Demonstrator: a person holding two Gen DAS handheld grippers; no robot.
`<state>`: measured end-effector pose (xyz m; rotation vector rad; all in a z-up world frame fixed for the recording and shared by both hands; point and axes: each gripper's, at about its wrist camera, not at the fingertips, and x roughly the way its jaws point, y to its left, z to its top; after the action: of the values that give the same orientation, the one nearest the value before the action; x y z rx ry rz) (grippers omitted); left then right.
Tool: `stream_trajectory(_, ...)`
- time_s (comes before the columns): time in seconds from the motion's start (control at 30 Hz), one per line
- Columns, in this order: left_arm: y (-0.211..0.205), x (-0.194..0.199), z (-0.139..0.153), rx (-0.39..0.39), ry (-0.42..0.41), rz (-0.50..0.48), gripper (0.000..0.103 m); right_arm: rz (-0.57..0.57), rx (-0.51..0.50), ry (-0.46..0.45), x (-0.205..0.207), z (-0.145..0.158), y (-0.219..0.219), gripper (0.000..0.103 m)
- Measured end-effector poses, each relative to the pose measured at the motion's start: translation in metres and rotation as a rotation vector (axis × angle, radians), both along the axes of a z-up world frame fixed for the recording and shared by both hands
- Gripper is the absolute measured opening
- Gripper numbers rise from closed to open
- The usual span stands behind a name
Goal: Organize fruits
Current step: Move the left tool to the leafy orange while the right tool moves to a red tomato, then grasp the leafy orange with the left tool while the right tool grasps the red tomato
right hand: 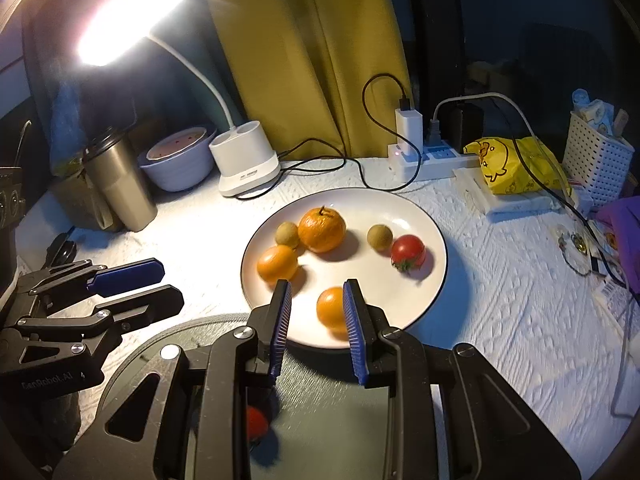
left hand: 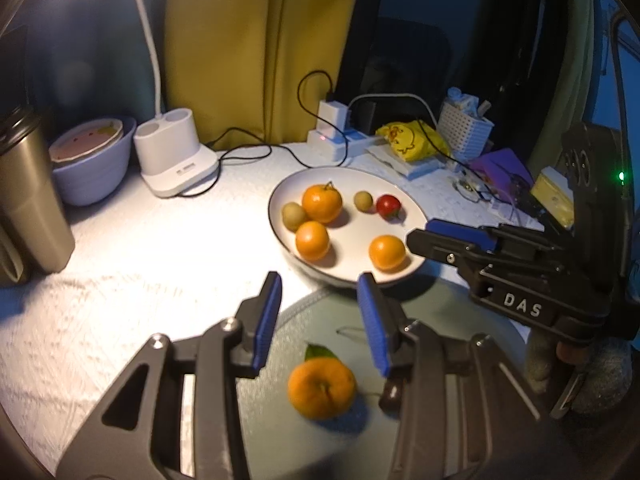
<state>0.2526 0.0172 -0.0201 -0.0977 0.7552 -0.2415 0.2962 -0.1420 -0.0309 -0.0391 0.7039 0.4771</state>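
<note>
My left gripper (left hand: 322,320) is open and holds nothing. Just below it, an orange with a green leaf (left hand: 322,390) lies free on a grey-green plate (left hand: 432,312). Beyond that, a white plate (left hand: 352,240) carries three oranges, two small greenish fruits and a red tomato (left hand: 388,206). In the right wrist view, my right gripper (right hand: 316,328) has its jaws drawn close, with nothing between them. It hovers over the near rim of the white plate (right hand: 360,216), in front of an orange (right hand: 330,308). A second tomato (right hand: 256,422) lies on the grey-green plate (right hand: 320,420). The left gripper (right hand: 168,284) shows at the left.
A white lamp base (right hand: 248,164), a steel tumbler (right hand: 120,184) and a lavender bowl (right hand: 176,164) stand at the back left. A power strip with cables (right hand: 420,160), a yellow bag (right hand: 508,164), a white basket (right hand: 596,160) and small clutter fill the back right.
</note>
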Motion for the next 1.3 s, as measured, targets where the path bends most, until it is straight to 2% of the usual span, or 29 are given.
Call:
stream_trajectory(0.5,0.004,-0.03,-0.016,-0.009,0.024,0.007,0.041,0.02,-0.016,0.025,-0.039,-0.014,0.01,0.028)
stream_trajectory(1.0,-0.002,-0.042,-0.036,-0.019,0.063,-0.014,0.042,0.056,-0.033,0.068,-0.058,-0.037,0.02,0.028)
stream_trajectory(1.1,-0.002,-0.043,-0.039,-0.015,0.061,-0.01,0.048,0.059,-0.03,0.078,-0.059,-0.041,0.022,0.028)
stream_trajectory(1.23,-0.001,-0.042,-0.043,-0.016,0.074,-0.003,0.062,0.067,-0.024,0.097,-0.06,-0.046,0.023,0.028)
stream_trajectory(1.3,-0.001,-0.041,-0.045,-0.012,0.081,-0.001,0.062,0.067,-0.022,0.099,-0.06,-0.046,0.022,0.028)
